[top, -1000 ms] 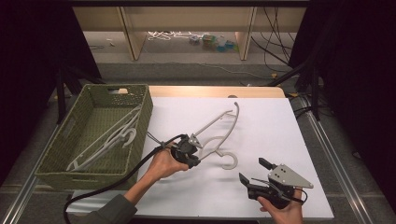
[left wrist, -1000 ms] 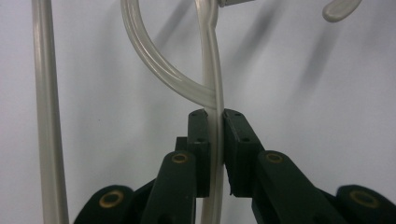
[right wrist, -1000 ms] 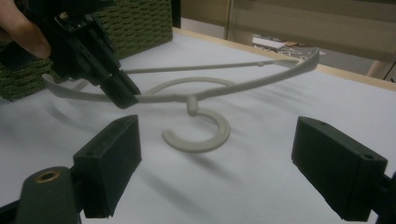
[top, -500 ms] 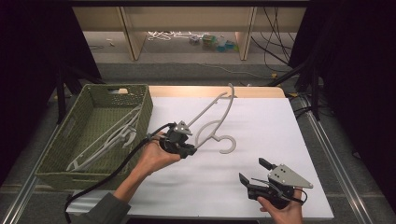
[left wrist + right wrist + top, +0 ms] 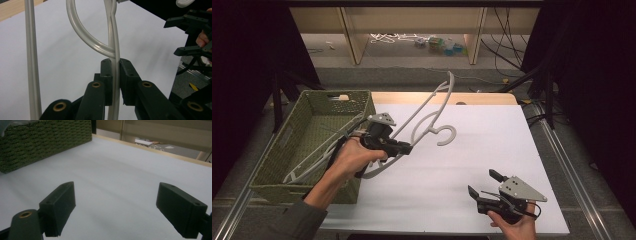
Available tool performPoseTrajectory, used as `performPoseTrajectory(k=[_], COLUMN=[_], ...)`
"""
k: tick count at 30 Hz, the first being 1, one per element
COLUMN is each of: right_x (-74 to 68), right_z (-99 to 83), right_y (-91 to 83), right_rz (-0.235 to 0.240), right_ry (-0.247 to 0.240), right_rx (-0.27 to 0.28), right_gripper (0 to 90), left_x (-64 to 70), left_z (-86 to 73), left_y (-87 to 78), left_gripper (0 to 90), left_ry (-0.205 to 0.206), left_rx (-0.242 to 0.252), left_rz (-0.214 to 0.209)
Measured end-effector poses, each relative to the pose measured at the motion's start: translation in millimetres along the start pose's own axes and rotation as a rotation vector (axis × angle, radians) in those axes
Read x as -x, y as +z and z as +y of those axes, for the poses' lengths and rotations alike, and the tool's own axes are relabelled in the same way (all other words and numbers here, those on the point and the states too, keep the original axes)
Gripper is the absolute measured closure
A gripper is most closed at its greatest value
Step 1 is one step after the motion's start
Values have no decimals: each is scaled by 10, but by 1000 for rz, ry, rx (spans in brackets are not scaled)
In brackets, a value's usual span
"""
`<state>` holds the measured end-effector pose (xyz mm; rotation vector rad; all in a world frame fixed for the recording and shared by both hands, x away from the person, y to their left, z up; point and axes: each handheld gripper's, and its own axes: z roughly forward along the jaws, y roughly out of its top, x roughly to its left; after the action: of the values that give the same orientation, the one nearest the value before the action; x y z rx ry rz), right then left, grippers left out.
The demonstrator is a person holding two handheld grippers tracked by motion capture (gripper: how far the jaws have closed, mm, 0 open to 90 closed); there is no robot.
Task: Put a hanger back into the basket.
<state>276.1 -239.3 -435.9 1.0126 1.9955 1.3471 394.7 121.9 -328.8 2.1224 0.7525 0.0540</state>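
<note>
Hanger (image 5: 427, 117), pale plastic, hangs tilted above the table, clamped in left gripper (image 5: 115, 75); right gripper (image 5: 115, 207) gapes wide, holding nothing; high view adds the green basket (image 5: 287, 145).

A: Where is the left gripper (image 5: 404, 148)?
B: Raised at nine o'clock, its fingers (image 5: 127, 75) pressed together, forearm angling in from seven.

A: And the right gripper (image 5: 488, 186)?
B: Low at five o'clock, its fingers (image 5: 60, 203) spread wide apart.

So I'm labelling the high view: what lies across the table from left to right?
Basket → left gripper → hanger → right gripper
</note>
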Motion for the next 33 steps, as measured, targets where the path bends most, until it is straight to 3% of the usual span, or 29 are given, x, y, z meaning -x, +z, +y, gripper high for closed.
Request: performPoseTrajectory(k=[6,14,33], right_x=[0,2,7], right_z=[-2,-2,0], right_y=[5,4,-9], right_rz=[-4,-2,-8], right_ry=[-1,-1,2], right_rx=[2,4,-12], right_gripper=[165,165,165], left_x=[-44,-162,-498], left_z=[54,26,-394], left_y=[-305,-716,-1280], left_gripper=[819,818,819], left_ry=[5,22,-27], left_rx=[17,3,-10], left_rz=[32,127,236])
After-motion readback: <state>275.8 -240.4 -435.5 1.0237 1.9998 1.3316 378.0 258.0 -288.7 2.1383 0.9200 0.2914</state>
